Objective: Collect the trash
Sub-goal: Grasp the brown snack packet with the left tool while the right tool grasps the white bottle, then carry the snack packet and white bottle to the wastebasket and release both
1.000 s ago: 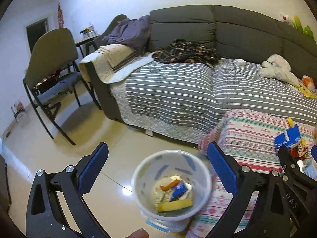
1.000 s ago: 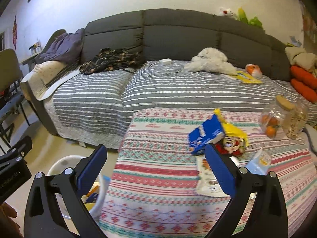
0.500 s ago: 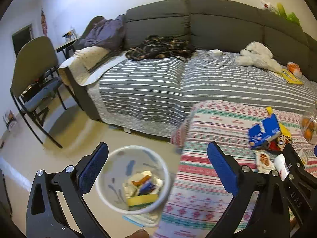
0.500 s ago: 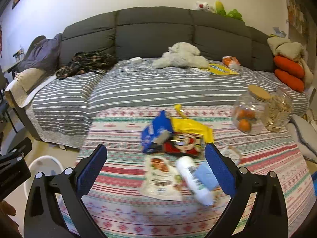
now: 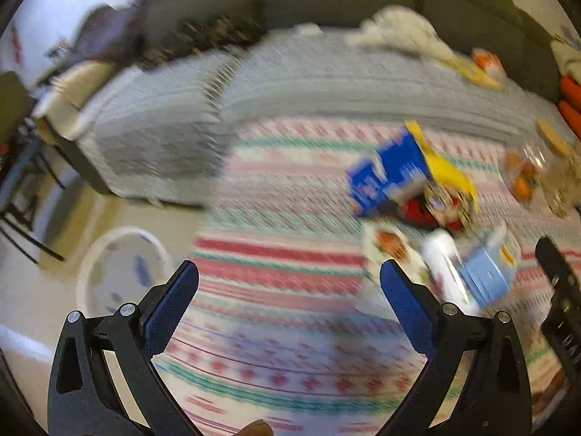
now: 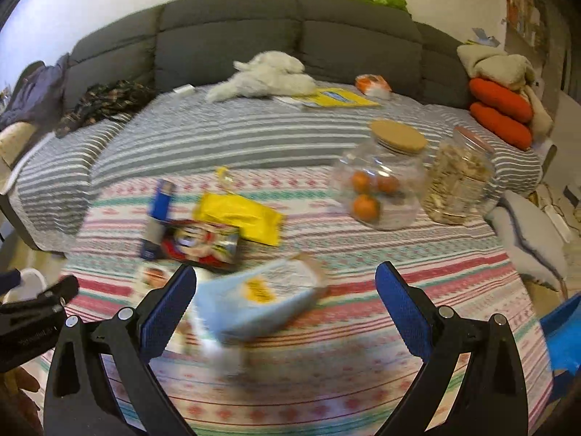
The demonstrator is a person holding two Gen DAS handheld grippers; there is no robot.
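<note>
Claws first: the right claw (image 6: 285,292) gapes wide over the striped cloth of the tabletop (image 6: 363,370), nothing between its blue pads, and the left claw (image 5: 288,287) is spread just as wide and empty. Just beyond the right claw lies a pale blue packet (image 6: 254,299), blurred, partly over a white bottle (image 6: 214,348). Behind these sit a red cartoon wrapper (image 6: 199,245), a yellow bag (image 6: 239,219) and a blue box (image 6: 158,218), all touching. The left view is smeared by motion yet shows that same heap (image 5: 406,185) to its right. Only the left view shows much of the white bin (image 5: 120,265) standing on the floor beside the tabletop; the right view catches just its rim. Only the right view shows clearly the two jars (image 6: 381,181) further back, then the grey sofa (image 6: 290,43)
</note>
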